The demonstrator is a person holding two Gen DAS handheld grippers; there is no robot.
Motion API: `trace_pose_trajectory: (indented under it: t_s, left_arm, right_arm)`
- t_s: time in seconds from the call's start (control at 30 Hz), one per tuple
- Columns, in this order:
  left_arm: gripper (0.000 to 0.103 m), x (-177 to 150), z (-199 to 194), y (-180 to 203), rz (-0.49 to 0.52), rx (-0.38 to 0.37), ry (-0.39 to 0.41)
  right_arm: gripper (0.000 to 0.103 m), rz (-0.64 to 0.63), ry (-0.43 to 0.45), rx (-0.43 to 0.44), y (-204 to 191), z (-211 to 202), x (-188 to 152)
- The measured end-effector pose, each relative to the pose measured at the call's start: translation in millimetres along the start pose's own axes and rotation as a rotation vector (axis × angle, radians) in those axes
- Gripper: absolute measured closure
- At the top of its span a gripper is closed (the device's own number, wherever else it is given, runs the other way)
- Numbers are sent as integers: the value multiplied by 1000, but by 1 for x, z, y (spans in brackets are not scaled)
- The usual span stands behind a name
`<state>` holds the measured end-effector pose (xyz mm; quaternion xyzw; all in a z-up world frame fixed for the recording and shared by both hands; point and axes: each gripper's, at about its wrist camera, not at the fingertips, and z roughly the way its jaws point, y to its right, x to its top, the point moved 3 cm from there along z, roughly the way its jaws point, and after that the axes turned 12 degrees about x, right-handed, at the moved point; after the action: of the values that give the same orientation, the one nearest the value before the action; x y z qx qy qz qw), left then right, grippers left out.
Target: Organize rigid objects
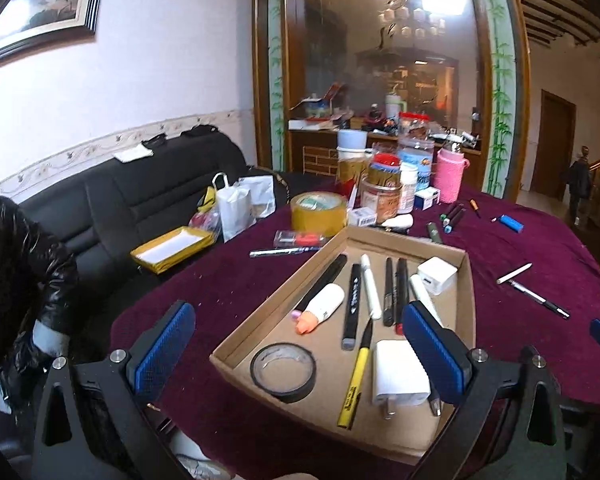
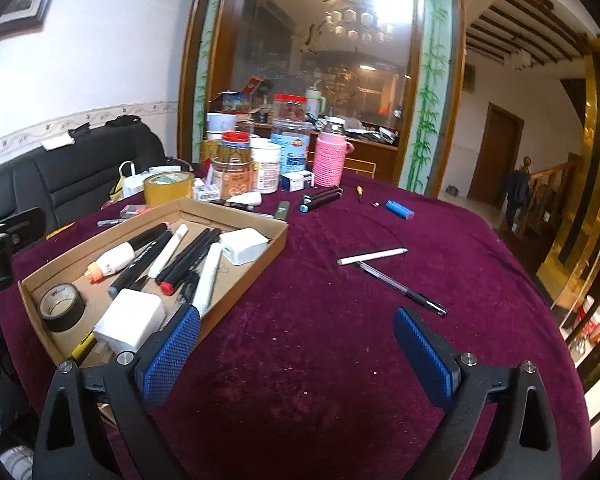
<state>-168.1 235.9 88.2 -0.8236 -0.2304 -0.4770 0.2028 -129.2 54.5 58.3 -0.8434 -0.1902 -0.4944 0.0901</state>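
Left wrist: left tool [image 1: 300, 344] released above cardboard tray [image 1: 470, 280], markers inside | right wrist: right tool [image 2: 298, 350] released, empty | white pen [image 2: 372, 256] and black pen [image 2: 400, 288] touching on tabletop [image 2: 440, 240], 1 o'clock

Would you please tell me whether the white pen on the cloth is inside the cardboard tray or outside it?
Outside. The white pen lies flat on the maroon cloth, right of the cardboard tray, beside a black-tipped pen.

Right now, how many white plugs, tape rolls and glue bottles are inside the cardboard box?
White plugs: 2
Tape rolls: 1
Glue bottles: 1
Total: 4
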Motion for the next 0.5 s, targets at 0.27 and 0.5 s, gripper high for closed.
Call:
trace_pose_trajectory:
  t_s: [0.27,0.5]
  left_arm:
    - [0,-6,3,-6,-8,-2,-21]
    - [0,-9,3,-11,-22,-4,-38]
  right_arm:
    - [3,-74,10,5,-23,-3,0]
    - [2,-134,15,9,-41,-6,-2]
